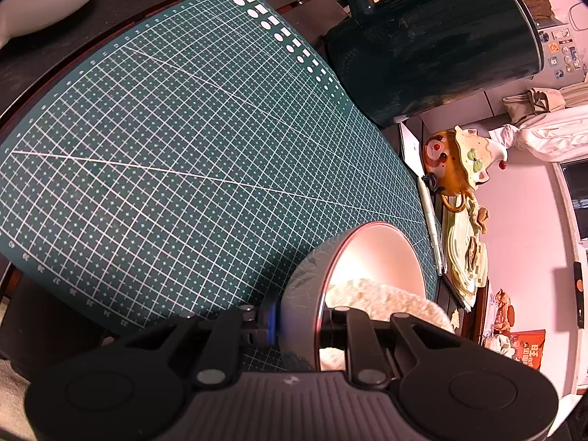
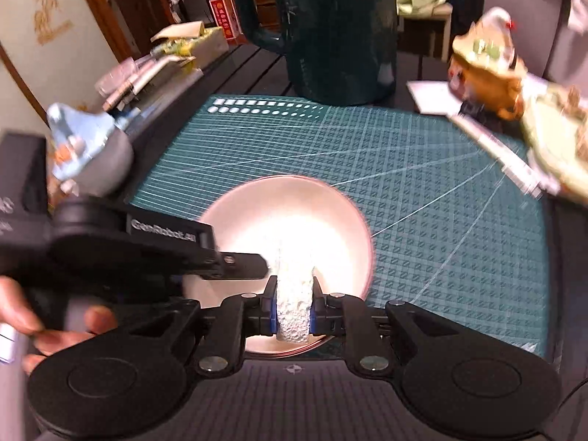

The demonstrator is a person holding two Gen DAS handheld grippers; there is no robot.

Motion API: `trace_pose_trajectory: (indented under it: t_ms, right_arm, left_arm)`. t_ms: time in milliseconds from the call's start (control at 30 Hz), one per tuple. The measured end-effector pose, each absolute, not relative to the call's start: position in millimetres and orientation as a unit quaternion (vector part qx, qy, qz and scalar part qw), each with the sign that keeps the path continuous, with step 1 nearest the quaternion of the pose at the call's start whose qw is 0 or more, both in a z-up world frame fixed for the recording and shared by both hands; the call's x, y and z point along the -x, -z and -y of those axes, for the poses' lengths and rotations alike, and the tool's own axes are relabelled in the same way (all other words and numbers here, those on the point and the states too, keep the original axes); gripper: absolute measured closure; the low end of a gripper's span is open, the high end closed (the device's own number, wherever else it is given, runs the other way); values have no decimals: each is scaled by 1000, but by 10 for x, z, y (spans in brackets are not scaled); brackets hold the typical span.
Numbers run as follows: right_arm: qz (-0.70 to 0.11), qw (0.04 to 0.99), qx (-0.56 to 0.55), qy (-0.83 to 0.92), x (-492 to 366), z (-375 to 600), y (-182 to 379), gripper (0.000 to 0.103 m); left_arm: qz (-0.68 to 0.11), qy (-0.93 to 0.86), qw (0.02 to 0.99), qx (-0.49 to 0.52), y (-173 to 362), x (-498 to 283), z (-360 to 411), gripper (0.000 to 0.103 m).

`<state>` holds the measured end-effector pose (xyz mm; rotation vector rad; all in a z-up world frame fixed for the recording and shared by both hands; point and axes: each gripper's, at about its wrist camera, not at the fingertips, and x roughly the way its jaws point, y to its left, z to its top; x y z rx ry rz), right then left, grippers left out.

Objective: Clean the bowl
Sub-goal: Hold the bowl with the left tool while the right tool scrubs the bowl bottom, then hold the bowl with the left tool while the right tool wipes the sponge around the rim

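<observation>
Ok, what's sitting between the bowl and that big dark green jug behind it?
Nothing: in the right wrist view only bare cutting mat lies between the bowl and the dark green jug.

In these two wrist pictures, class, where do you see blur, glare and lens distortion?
Right wrist view: motion blur smears the outer scene, such as the ornament, while the inside of the bowl is washed out by glare behind the white cloth in the right gripper. Left wrist view: sharp, but the fisheye bends the cutting mat grid into curves, and the corners are dark.
</observation>
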<state>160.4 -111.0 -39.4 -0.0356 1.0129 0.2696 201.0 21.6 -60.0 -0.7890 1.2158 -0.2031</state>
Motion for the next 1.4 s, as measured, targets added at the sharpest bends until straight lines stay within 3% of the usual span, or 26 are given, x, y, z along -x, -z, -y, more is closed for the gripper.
trace_pose_trajectory:
  t_ms: [200, 500, 667, 900, 1100, 1400]
  right_arm:
    - [-437, 892, 64, -94, -1526, 1153, 176, 90]
    - [-416, 900, -44, -120, -1529, 1580, -213, 90]
    - [-480, 854, -92, -179, -1632, 1476, 69, 90]
    - [-507, 847, -26, -158, -1652, 1152, 395, 90]
    - [-454, 883, 67, -100, -1554, 1093, 245, 90]
    - [-405, 910, -21, -92, -1546, 1582, -228, 90]
  left_arm:
    - [-556, 93, 743, 361, 598, -2022, -195, 85]
    - [-556, 93, 744, 359, 606, -2001, -205, 85]
    - [-556, 93, 744, 360, 593, -1988, -211, 85]
    - [-555, 94, 744, 359, 631, -1982, -250, 85]
    - [-555, 94, 744, 360, 700, -1985, -332, 85]
    - [-556, 93, 744, 359, 812, -1987, -471, 85]
